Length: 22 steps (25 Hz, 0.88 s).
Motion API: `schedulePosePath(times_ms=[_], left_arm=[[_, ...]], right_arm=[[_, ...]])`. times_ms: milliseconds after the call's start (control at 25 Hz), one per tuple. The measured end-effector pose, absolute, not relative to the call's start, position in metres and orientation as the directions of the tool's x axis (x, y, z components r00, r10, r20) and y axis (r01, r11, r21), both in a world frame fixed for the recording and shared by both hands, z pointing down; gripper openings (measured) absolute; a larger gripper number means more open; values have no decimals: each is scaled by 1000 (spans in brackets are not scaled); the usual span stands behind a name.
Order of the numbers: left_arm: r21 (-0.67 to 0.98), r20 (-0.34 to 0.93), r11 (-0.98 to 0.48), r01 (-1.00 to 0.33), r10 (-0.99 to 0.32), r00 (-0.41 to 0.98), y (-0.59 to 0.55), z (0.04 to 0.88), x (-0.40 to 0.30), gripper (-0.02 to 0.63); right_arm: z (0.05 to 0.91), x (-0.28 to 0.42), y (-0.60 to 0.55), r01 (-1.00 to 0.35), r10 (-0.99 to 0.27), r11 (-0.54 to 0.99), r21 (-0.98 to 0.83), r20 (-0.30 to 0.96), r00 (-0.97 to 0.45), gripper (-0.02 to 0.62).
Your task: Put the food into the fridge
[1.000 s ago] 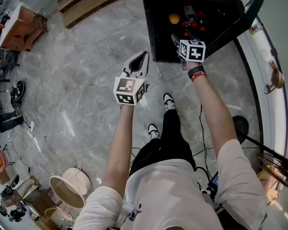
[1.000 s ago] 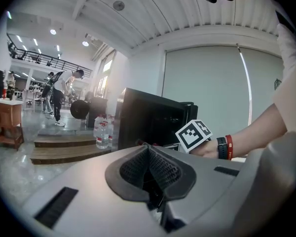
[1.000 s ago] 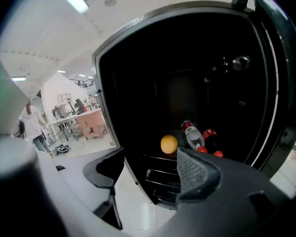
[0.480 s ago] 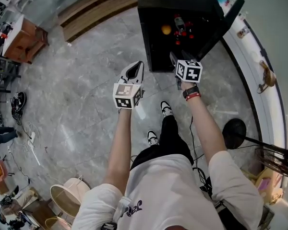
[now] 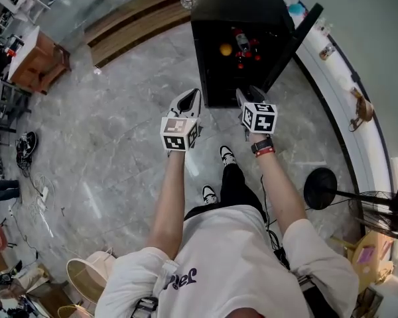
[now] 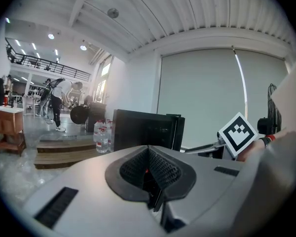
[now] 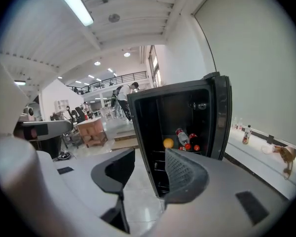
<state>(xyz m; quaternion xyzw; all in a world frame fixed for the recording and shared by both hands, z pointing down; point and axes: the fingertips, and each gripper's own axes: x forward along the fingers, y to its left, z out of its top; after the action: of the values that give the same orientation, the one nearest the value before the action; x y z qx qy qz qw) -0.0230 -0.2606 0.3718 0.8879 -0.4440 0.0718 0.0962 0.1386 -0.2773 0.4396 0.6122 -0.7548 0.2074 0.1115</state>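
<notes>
Fridge: a black cabinet (image 5: pixel 235 5) stood on the grey floor (image 5: pixel 119 138) ahead of the person, with its door (image 5: pixel 293 42) swung wide open at the right.
Food: a round orange fruit (image 7: pixel 167 143) lay on a shelf inside the fridge. Bottles with red caps (image 7: pixel 183 136) lay just beside it.
Left gripper: the left gripper (image 6: pixel 149 169) had its fingers clenched together with nothing between them. It was held in front of the fridge and apart from it.
Right gripper: the right gripper (image 7: pixel 147 157) had its fingers released and had just been narrowing them. Only air stood in the gap, and it pointed at the open compartment without touching it.
Task state: no food was in either gripper, and what showed was already inside. The loading looked done or nearly so, with the door left to shut.
Fruit handling: it was probably firm and light, but round and apt to roll. It was best taken across its widest girth.
Bottle handling: they were likely smooth and heavier if full, though plastic or glass could not be told. The mid-body would give the surest hold.
Door handling: it was a stiff, flat panel on hinges. A push near its free edge should swing it most easily.
</notes>
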Motion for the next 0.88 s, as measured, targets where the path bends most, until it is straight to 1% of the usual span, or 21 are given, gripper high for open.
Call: schedulePosePath(times_ms=[400,880], left_arm=[[99,187,-605,-790,-768,612,-210,349,-22,18],[75,153,-636,-768,-754,639,-155,331,-19,18]], right_arm=[[393,139,-207,-969,-911,155,-191,352,-215,163],[351,134,-145,-970,-945,146,-195,262,-195,132]])
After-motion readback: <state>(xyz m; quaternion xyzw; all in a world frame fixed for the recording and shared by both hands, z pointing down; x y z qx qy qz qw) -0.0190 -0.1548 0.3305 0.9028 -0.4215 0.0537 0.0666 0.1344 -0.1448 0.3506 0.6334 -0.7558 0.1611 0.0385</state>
